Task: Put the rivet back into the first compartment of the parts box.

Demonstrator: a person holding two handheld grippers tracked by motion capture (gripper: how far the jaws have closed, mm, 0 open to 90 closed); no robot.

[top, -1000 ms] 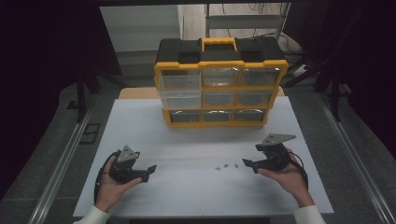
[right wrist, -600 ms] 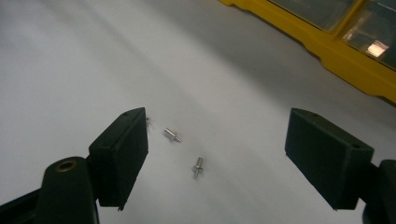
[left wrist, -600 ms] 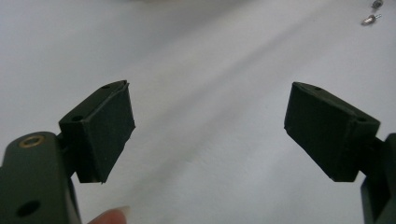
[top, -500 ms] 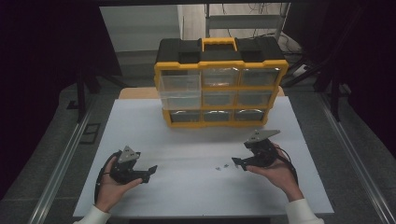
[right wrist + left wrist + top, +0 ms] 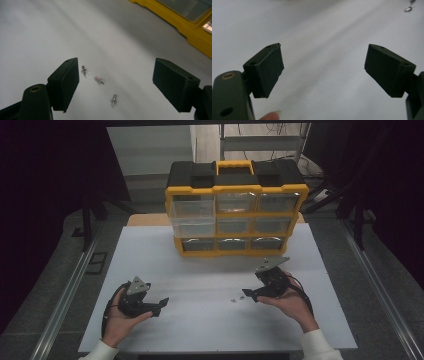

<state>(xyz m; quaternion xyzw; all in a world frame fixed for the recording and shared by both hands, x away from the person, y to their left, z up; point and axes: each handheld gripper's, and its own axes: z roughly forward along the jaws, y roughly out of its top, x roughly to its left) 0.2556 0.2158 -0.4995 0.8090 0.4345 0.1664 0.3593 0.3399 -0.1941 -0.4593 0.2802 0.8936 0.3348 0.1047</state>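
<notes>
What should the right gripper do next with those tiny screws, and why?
Probably lower the right gripper and close on one screw. Its jaws stand wide open just above the white table, with three loose screws lying between them, none gripped yet. The middle one sits nearest the centre, so it looks easiest to pinch.

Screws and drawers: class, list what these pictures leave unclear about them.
- Screws, high view: too small to count or type.
- Screws, left gripper view: cut off by the top edge.
- Organizer drawers: contents blurred behind cloudy fronts.
- Organizer, right gripper view: cropped at the corner.
</notes>
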